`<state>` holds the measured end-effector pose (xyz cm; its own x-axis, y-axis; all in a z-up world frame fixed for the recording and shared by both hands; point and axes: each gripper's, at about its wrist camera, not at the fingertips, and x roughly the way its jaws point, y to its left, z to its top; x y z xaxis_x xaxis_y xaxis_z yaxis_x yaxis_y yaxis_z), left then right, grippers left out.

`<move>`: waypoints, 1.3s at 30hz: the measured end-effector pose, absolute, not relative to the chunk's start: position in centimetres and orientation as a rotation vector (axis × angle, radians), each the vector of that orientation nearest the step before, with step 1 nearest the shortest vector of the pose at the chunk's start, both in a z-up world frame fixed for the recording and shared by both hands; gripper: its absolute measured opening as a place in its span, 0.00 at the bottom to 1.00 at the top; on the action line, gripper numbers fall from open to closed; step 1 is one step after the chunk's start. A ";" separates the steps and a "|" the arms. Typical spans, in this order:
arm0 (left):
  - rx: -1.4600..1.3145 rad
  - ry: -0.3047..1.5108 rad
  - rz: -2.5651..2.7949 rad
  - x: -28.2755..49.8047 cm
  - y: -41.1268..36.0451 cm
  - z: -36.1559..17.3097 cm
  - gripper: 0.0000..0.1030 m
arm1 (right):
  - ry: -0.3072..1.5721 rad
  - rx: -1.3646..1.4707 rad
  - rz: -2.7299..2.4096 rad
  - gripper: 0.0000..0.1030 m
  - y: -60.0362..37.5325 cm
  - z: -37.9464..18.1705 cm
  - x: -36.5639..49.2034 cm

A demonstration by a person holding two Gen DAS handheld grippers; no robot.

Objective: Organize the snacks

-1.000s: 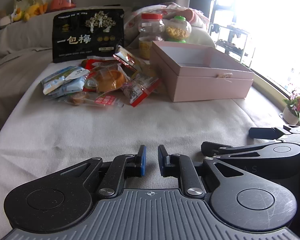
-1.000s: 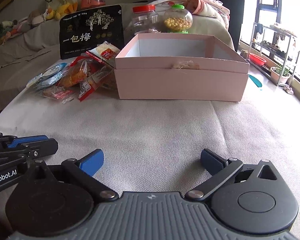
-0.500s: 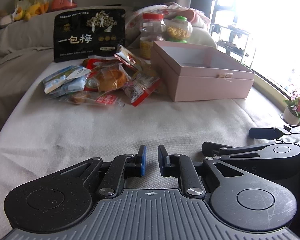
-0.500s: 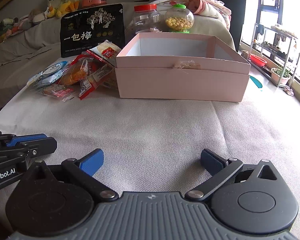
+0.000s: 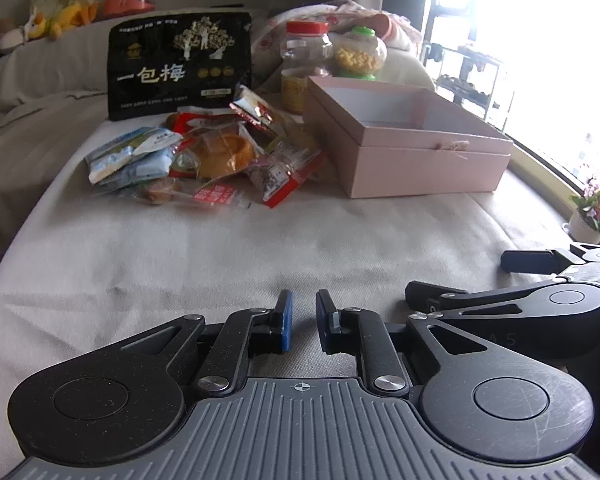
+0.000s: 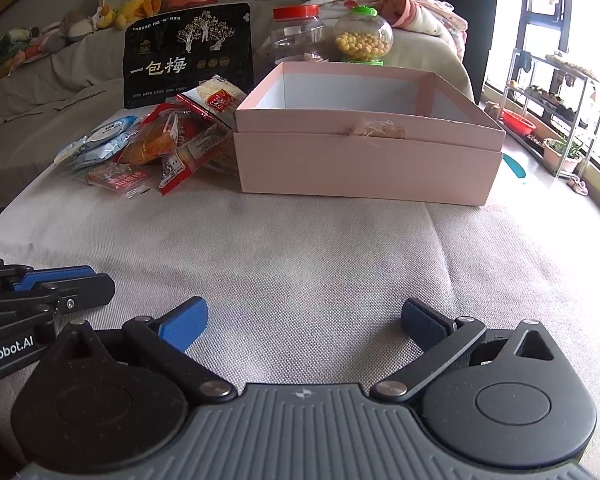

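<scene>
A pile of wrapped snacks (image 5: 204, 160) lies on the cloth-covered table, left of an open, empty pink box (image 5: 420, 160). In the right wrist view the snack pile (image 6: 152, 152) touches the pink box (image 6: 364, 168) at its left side. My left gripper (image 5: 303, 312) rests low over the near cloth, shut with nothing between its blue pads. My right gripper (image 6: 304, 320) stands open and empty, well short of the box. The two grippers sit side by side, each showing at the edge of the other's view.
A tall black bag (image 5: 180, 64) stands behind the snacks, with a red-lidded jar (image 5: 306, 52) and a green-lidded jar of yellow balls (image 5: 360, 54) behind the box. A flower pot (image 5: 592, 216) sits off the table's right edge. Bare cloth (image 6: 300, 240) lies between grippers and box.
</scene>
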<state>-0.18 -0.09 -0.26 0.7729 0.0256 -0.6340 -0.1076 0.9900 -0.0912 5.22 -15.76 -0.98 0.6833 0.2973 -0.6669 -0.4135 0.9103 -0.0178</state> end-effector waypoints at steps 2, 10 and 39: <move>-0.125 0.687 0.073 -0.1 -0.1 -0.3 0.17 | 0.708 -0.177 0.415 1.00 -15.9 -1.0 5.3; -0.254 0.656 0.011 0.4 2.8 -0.2 0.17 | 0.631 -0.225 0.499 1.00 -14.0 1.1 6.0; -0.701 0.492 0.224 5.3 24.6 3.0 0.17 | 0.642 -0.253 0.714 0.43 3.8 6.9 17.7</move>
<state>5.32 24.64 3.05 0.8632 0.0340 -0.5038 -0.3572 0.7463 -0.5616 17.71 3.83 6.85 0.5757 0.5272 -0.6250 -0.6769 0.7361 -0.0025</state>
